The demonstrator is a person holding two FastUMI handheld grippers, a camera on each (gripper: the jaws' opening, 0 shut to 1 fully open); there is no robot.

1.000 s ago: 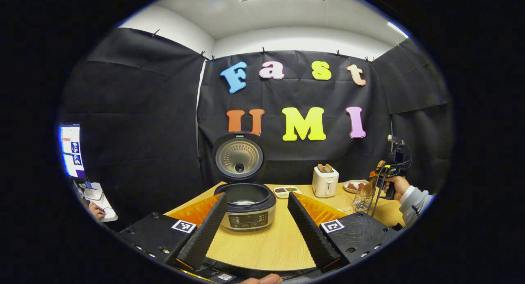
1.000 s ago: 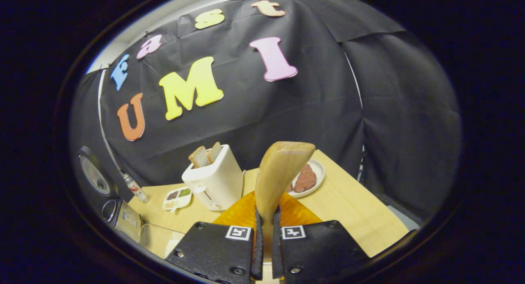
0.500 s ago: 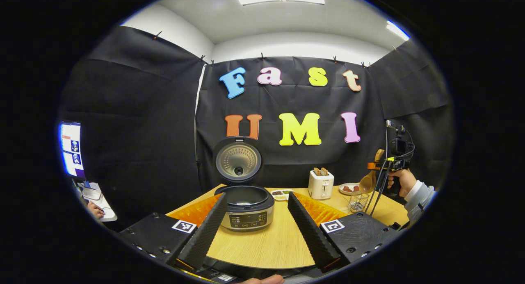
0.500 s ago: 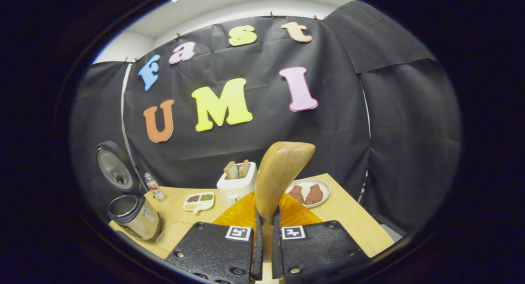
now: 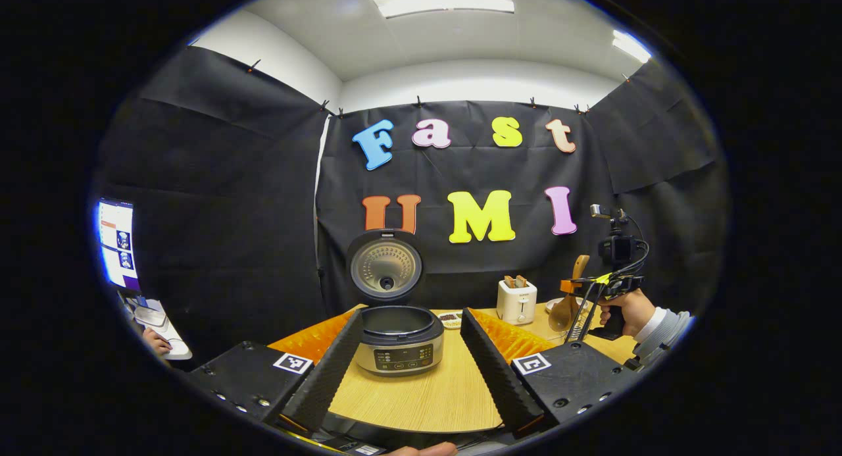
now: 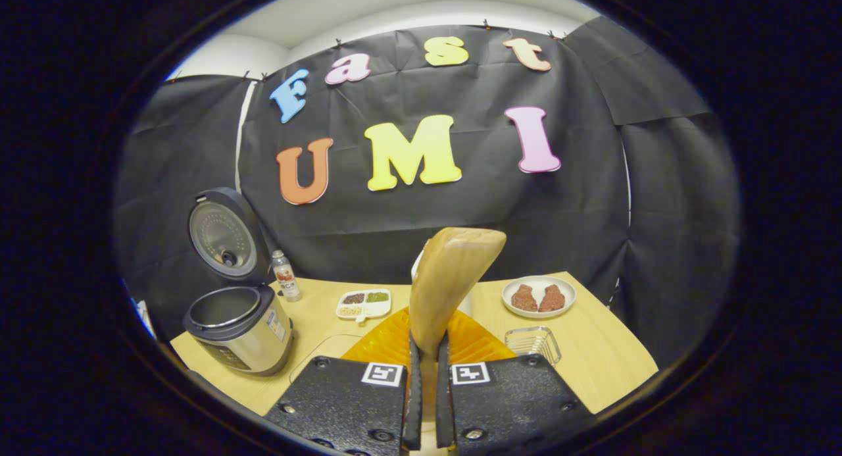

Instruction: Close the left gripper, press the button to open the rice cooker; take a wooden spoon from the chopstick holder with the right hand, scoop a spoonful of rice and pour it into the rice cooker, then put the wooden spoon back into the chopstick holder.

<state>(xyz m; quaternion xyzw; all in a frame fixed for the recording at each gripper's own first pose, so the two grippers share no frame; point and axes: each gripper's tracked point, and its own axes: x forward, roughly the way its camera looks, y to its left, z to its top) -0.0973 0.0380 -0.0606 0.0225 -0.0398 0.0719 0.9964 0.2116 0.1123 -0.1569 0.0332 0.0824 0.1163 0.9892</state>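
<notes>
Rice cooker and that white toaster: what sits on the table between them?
In the left gripper view, a small divided dish sits between the rice cooker and toaster.

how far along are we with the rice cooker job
Done: the rice cooker stands with its lid up. In hand: the right gripper is shut on the wooden spoon, lifted clear of the chopstick holder. Left: scooping rice, pouring it in, returning the spoon.
</notes>
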